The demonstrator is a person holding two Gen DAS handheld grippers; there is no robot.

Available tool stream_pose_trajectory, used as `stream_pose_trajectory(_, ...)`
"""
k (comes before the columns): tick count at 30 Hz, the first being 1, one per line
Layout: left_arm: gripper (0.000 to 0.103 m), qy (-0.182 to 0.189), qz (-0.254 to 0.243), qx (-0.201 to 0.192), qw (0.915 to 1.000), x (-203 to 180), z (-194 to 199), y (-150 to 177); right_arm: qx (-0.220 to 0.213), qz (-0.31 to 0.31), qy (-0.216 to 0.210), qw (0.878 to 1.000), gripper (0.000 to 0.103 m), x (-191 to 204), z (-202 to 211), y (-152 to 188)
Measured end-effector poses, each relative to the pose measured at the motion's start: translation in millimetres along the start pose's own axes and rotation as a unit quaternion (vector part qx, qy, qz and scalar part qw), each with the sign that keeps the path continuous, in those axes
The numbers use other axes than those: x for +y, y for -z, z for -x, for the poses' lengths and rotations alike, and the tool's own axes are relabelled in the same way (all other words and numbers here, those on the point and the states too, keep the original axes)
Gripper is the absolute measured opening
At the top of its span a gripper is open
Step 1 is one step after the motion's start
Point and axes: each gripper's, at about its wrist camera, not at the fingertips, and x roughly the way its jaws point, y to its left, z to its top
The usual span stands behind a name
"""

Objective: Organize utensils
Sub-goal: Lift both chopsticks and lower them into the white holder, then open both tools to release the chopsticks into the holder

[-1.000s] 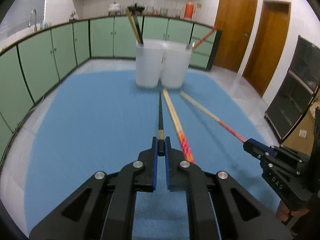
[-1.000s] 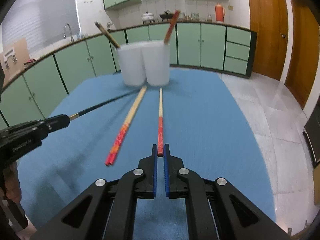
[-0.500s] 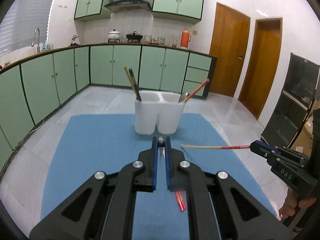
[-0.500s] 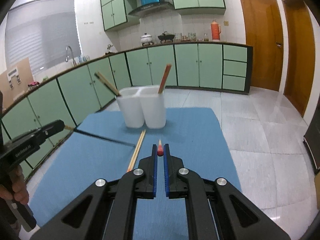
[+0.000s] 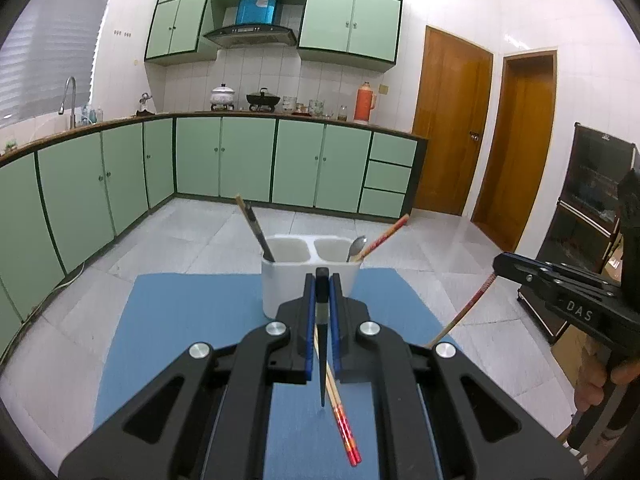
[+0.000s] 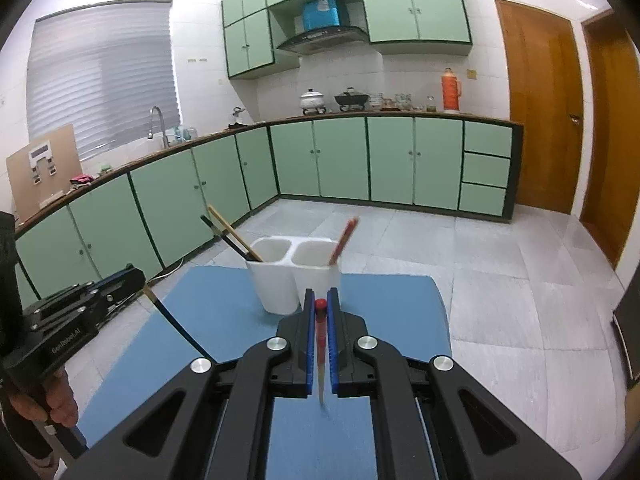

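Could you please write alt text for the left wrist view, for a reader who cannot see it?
The left gripper holds a black chopstick by its top end, tip hanging over a blue mat. Behind stands a white two-cup holder with utensils; a red-ended chopstick lies on the mat. The right gripper holds another.

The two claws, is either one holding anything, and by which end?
Left claw grips a black chopstick by its thick end; right claw grips a red-topped chopstick by its red end. Both tips hang down.

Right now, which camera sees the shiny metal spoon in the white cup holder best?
The left wrist view: the shiny metal spoon shows its bowl above the rim of the white two-cup holder, in its right-hand cup. The right wrist view shows no spoon, only the holder.
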Motion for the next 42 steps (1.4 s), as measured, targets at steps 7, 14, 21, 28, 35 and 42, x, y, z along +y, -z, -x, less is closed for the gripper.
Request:
stream_pose_trajectory(7, 0.005, 0.002, 0.000, -0.030, 0.9996, 2.3, -0.7, -28.1, -0.021, 0.012, -0.020, 1.000, 0.006, 2.6, -3.7, -31.8)
stream_pose_trajectory(14, 0.005, -0.002, 0.000, -0.082, 0.9967, 1.8, -0.3, -70.9, -0.071, 0.013, -0.039, 0.997, 0.006, 5.2, -1.8, -81.8)
stream_pose_trajectory(21, 0.005, -0.015, -0.001, -0.135, 0.9907, -6.2, -12.4, -115.8, -0.111, 0.021, -0.030, 0.993, 0.006, 12.3, -13.4, -122.4)
stream_pose_trajectory(28, 0.005, -0.032, -0.006, -0.165, 0.9857, -9.7, -49.2, -137.7, -0.104, 0.035, -0.007, 0.994, 0.006, 15.9, -57.0, -140.6)
stream_pose_trajectory(35, 0.006, -0.052, -0.012, -0.109, 0.9926, -0.7, -113.1, -123.1, -0.057, 0.020, -0.010, 0.998, 0.006, 1.6, -110.2, -123.5)
stream_pose_trajectory(42, 0.007, -0.049, -0.001, -0.037, 0.9981, 21.5, -146.1, -93.9, -0.018, 0.020, -0.022, 0.999, 0.006, -4.8, -133.6, -100.3)
